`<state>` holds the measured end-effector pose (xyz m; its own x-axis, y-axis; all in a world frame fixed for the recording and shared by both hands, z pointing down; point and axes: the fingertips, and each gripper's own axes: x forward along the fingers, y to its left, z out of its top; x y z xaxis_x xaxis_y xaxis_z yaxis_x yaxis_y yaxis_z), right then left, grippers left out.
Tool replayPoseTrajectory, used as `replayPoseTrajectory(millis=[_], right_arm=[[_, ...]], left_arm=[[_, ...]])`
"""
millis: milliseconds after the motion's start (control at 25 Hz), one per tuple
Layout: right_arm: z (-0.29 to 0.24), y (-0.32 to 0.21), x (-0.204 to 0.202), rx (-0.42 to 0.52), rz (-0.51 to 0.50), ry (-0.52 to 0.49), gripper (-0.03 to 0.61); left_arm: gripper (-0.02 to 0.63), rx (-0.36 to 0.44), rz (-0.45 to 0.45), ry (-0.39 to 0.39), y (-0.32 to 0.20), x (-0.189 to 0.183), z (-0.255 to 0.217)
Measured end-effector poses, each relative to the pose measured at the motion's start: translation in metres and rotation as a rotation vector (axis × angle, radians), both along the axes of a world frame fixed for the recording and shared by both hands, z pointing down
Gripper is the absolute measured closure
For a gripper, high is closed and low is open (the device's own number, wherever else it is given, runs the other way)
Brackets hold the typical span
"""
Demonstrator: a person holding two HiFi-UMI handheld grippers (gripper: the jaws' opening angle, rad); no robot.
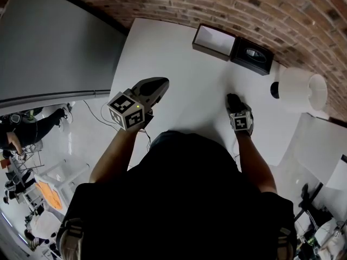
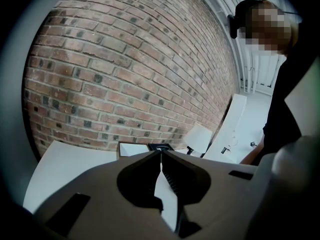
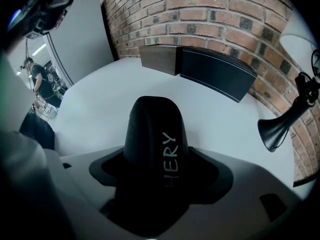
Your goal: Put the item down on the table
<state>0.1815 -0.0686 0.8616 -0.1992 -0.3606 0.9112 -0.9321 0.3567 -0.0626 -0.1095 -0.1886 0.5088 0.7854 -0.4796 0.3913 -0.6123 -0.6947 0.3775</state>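
Note:
A black, rounded item (image 3: pixel 152 129) with pale lettering on its side sticks out from between my right gripper's (image 3: pixel 156 160) jaws, which are shut on it. Its tip points down at the white table (image 1: pixel 179 53); whether it touches the top cannot be told. In the head view, the right gripper (image 1: pixel 236 105) stands right of the table's middle with the dark item (image 1: pixel 232 98) at its front. My left gripper (image 1: pixel 161 83) hovers by the table's left edge. Its jaws meet at the tips (image 2: pixel 161 152) with nothing between them.
A brown open box (image 1: pixel 214 41) and a black box (image 1: pixel 252 56) stand side by side at the table's far edge against the brick wall. A white lamp shade (image 1: pixel 298 89) on a black stand (image 3: pixel 280 126) is at the right. A grey panel (image 1: pixel 54 53) stands left of the table.

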Motion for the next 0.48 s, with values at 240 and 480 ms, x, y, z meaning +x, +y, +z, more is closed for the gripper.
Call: replayPoseTrajectory(millis=[240, 480], right_arm=[[0.0000, -0.0021, 0.0004, 0.000, 0.004, -0.007, 0.207], [-0.0020, -0.0014, -0.0003, -0.007, 0.013, -0.019, 0.204]], left_arm=[[0.586, -0.006, 0.004, 0.003, 0.0001, 0.0020, 0.0039], [0.586, -0.014, 0.005, 0.002, -0.0002, 0.0015, 0.0069]])
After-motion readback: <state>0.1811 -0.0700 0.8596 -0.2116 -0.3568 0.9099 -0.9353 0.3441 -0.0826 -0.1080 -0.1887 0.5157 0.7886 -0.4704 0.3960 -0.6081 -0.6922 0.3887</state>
